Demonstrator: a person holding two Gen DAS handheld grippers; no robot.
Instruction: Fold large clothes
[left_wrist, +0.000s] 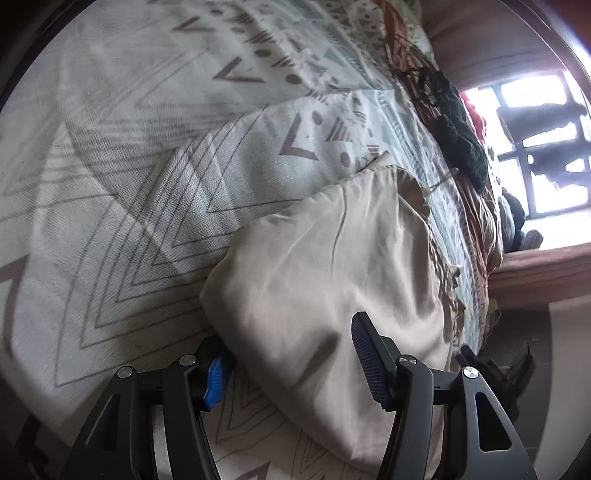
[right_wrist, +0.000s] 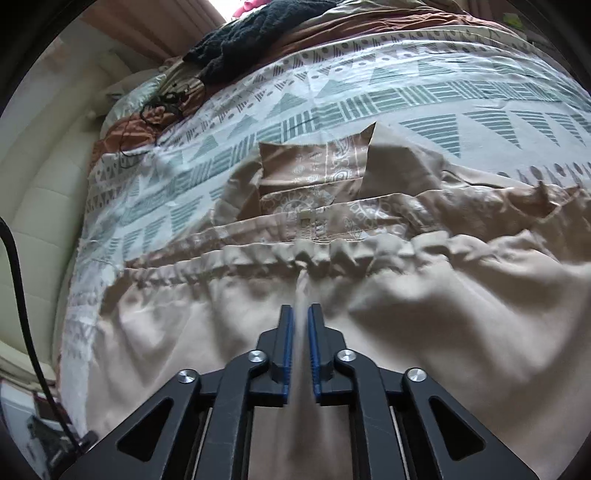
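Beige garment (right_wrist: 424, 295) is pinched in the right gripper (right_wrist: 302, 325), whose blue-padded fingers (right_wrist: 287, 354) are squeezed nearly together on a raised ridge of cloth just below the gathered elastic waistband (right_wrist: 314, 254). Beyond the waistband, a brown panel with white paisley print (right_wrist: 310, 173) lies folded flat; no readable label or writing shows. Over on the left, the left gripper (left_wrist: 291, 362) is spread wide, one finger (left_wrist: 218, 380) tucked under the rounded, folded edge of the same beige garment (left_wrist: 325, 266) and the other resting on top of it. The cloth lies on a bedspread with a geometric pattern (left_wrist: 129, 166), with plenty of bare bedspread on the gripper's left. At the far edge sit a dark knitted piece (left_wrist: 461, 144) and rust-coloured fabric (right_wrist: 125, 136), near a bright window (left_wrist: 546, 147).
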